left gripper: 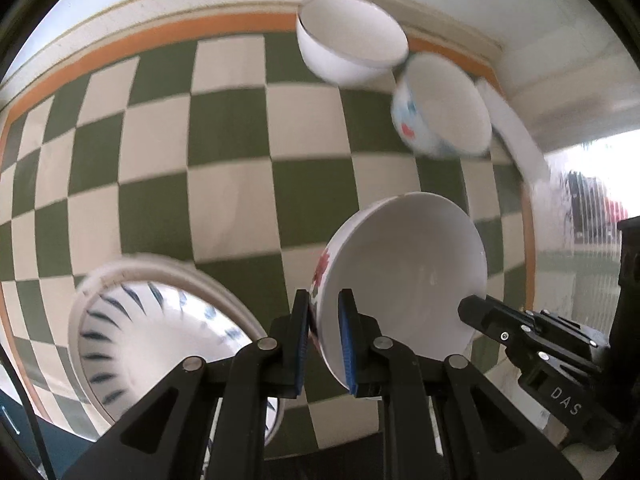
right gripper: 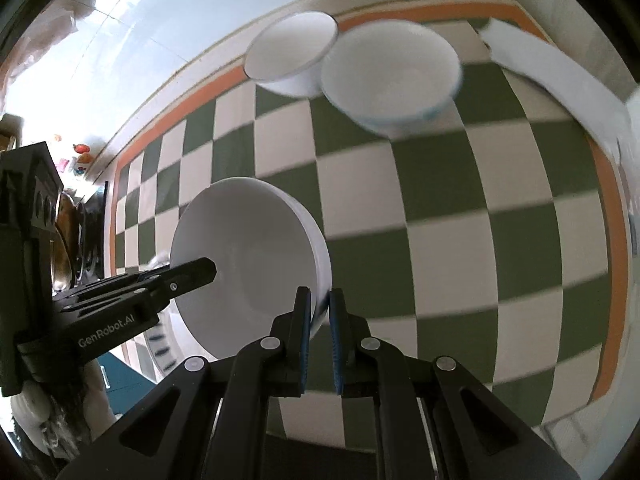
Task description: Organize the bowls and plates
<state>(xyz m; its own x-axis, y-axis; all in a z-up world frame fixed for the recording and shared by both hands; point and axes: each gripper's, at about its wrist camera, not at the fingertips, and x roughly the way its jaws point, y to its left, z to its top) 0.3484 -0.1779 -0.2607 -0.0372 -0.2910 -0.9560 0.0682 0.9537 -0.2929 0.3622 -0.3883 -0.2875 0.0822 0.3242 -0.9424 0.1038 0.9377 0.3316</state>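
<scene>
My left gripper [left gripper: 323, 334] is shut on the left rim of a white bowl with red flowers [left gripper: 404, 280], held tilted above the checkered cloth. My right gripper [right gripper: 319, 330] is shut on the opposite rim of the same bowl [right gripper: 248, 264]. Each gripper shows in the other's view: the right one [left gripper: 520, 332] and the left one [right gripper: 160, 284]. A plain white bowl [left gripper: 352, 40] and a bowl with red and blue flowers [left gripper: 440, 108] stand at the far edge; they also show in the right wrist view [right gripper: 292, 52] [right gripper: 392, 76]. A blue-striped plate [left gripper: 160, 336] lies below left.
The table carries a green and cream checkered cloth [left gripper: 224, 160] with an orange border. A white strip [left gripper: 516, 136] lies at the far right corner, seen too in the right wrist view [right gripper: 560, 80]. A white wall stands behind the table. Dark kitchen items [right gripper: 68, 240] stand to the left.
</scene>
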